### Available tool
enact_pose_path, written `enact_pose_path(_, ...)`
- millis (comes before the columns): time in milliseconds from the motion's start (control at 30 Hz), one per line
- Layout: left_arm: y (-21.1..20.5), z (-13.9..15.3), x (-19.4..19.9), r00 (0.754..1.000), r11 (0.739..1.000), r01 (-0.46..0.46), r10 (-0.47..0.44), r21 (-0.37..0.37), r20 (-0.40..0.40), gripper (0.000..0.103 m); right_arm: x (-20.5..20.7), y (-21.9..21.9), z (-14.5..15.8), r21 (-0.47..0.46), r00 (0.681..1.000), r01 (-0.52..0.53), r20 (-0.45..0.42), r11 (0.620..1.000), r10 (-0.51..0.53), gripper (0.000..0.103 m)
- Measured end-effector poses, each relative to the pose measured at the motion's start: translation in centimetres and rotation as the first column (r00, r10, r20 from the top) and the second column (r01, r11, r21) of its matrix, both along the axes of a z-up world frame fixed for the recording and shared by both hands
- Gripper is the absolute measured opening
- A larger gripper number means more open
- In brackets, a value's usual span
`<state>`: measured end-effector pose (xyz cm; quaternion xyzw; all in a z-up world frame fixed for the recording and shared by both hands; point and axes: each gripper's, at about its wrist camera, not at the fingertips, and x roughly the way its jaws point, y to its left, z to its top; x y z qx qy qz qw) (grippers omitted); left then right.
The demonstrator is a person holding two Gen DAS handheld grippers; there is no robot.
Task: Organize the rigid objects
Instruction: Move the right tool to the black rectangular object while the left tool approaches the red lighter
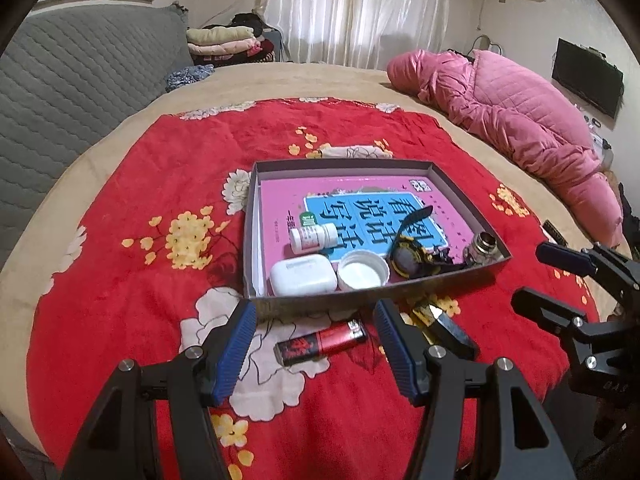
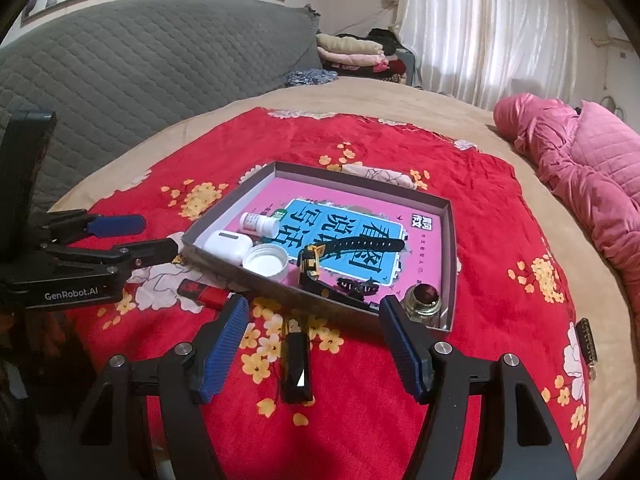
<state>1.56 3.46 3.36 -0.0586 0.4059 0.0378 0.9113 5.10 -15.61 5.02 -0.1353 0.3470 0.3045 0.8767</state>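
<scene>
A shallow box [image 1: 472, 205] sits on a red blanket [image 1: 120, 280] on a bed. Inside, on a pink book [image 1: 280, 196], lie a pill bottle [image 1: 313, 237], earbud case [image 1: 303, 275], white cap [image 1: 363, 270], watch [image 1: 408, 254] and a small jar [image 1: 482, 247]. The sorting looks mostly done. Two things remain outside, just before the box's near wall: a red lighter [image 1: 321, 341] and a black-and-gold object [image 2: 296, 364], too unclear to name. The left gripper [image 1: 316, 326] hovers low with its jaws spread wide on either side of the lighter, holding nothing. The right gripper [image 2: 310, 314] is likewise spread open, empty, with the black object between its jaws.
</scene>
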Motion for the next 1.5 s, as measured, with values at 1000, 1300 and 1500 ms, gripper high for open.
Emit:
enact_pose_path(1000,-0.4,-5.5,1.1,0.984,0.988,0.151,-0.149,0.021,-0.099,0.061,0.2,-0.1,-3.9,-0.011,0.994,-0.010,-0.109,1.000,0.009,0.070)
enact_pose_path(1300,-0.2,-7.3,2.4,0.971,0.974,0.215,-0.204,0.077,-0.127,0.061,0.7,0.2,-5.3,-0.026,0.989,-0.006,-0.147,1.000,0.002,0.070)
enact_pose_path(1500,-0.9,-8.1,3.1,0.952,0.955,0.285,-0.271,0.086,-0.145,0.061,0.9,0.8,-6.5,-0.051,0.985,-0.018,-0.171,0.999,0.009,0.070)
